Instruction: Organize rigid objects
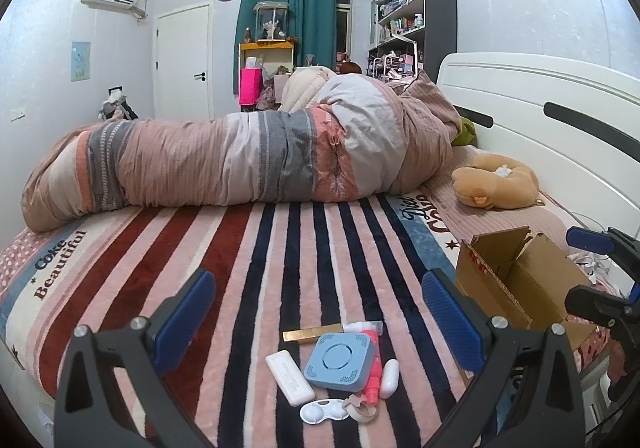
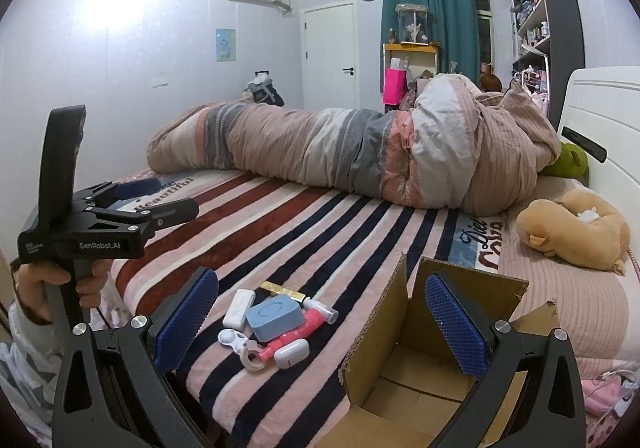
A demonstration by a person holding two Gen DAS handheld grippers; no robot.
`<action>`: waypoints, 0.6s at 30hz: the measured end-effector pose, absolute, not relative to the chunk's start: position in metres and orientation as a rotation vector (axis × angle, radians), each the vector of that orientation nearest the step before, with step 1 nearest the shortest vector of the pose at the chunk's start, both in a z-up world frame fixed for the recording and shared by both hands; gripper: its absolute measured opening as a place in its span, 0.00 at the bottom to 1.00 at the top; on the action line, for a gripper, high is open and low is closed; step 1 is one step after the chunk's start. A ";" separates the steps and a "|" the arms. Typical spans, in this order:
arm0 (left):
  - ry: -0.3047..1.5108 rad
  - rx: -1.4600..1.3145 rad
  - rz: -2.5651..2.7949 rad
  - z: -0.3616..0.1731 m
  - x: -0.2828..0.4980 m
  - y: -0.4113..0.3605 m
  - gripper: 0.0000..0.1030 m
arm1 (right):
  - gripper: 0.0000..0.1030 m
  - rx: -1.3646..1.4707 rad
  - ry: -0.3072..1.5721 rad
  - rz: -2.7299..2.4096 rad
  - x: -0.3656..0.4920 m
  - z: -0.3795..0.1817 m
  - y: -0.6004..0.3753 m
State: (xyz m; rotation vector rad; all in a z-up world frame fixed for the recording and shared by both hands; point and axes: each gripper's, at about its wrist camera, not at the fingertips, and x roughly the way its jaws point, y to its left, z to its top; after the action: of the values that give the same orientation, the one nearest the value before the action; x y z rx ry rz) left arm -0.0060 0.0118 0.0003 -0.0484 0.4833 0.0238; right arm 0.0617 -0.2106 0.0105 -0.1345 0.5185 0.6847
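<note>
left gripper (image 1: 316,316): jaws wide, holding nothing, over the item pile; side view from the right wrist shows "GenRobot.AI" on its black body
blanket text: striped plush blanket (image 1: 248,248) reads "Coke Beautiful" at far left, "Diet" at right
item pile, near centre, left to right: white rectangular plastic case (image 1: 289,377), faint print unreadable; white contact-lens case (image 1: 320,411); gold bar-shaped tube (image 1: 312,332) at far side; blue square plastic device (image 1: 341,364) on top; pink plastic bottle (image 1: 372,376); white oval earbud case (image 1: 389,378)
box: open brown cardboard box (image 2: 416,364) right of pile, red print unreadable
right gripper (image 2: 320,320): jaws wide, holding nothing, right finger over box opening
</note>
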 end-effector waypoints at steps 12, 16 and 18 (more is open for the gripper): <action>0.474 -0.082 -0.076 -0.014 -0.003 0.059 1.00 | 0.96 -0.255 0.517 0.656 0.057 0.015 -0.158; 0.474 -0.085 -0.063 -0.026 -0.004 0.089 1.00 | 0.94 -0.308 0.543 0.718 0.059 0.008 -0.120; 0.492 -0.081 -0.044 -0.038 -0.003 0.103 1.00 | 0.90 -0.324 0.584 0.766 0.063 -0.003 -0.097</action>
State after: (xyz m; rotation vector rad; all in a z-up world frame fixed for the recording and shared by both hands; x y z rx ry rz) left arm -0.0030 0.1026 -0.0379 -0.0806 0.4919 -0.0437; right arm 0.0630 -0.0973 -0.0033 -0.3237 0.5840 0.7664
